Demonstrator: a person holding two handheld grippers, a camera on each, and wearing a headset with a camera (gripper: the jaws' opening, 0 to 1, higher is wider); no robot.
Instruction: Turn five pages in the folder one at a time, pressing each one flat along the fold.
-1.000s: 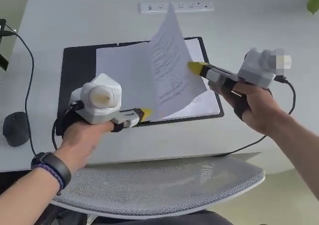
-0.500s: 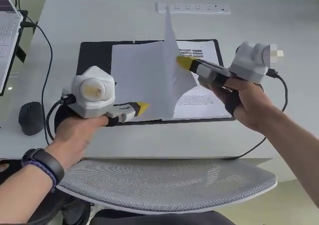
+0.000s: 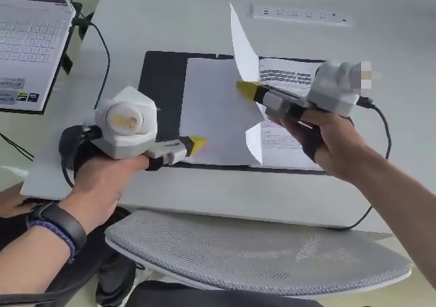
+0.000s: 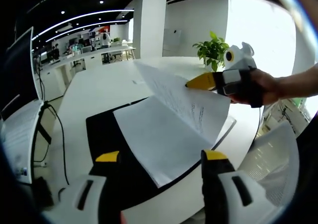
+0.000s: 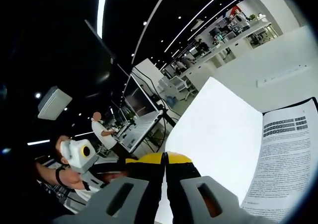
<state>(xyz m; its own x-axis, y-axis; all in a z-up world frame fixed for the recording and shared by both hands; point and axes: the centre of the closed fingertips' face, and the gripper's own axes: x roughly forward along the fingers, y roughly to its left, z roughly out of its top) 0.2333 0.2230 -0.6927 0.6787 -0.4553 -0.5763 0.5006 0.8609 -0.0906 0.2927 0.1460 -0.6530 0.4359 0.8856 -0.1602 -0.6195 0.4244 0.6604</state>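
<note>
Two tools (image 3: 196,142) (image 3: 245,88), one folder (image 3: 160,89), one raised page (image 3: 244,52) — one laptop (image 3: 27,41), one power strip (image 3: 300,13), one chair (image 3: 259,246)

The lifted white sheet of paper (image 3: 244,52) at the centre of the head view hides the fold of the black folder (image 3: 160,82) and the left strip of the printed page (image 3: 283,70) behind it. The print there is too small for me to read. My left tool (image 3: 194,143) and the hand around it cover most of a dark rounded object (image 3: 66,147) at centre left, and I cannot tell what it is. The silver laptop (image 3: 27,41) is cut off by the upper left edge. In the right gripper view, the sheet's edge disappears between the pressed-together yellow tips of my right tool (image 5: 165,157).
</note>
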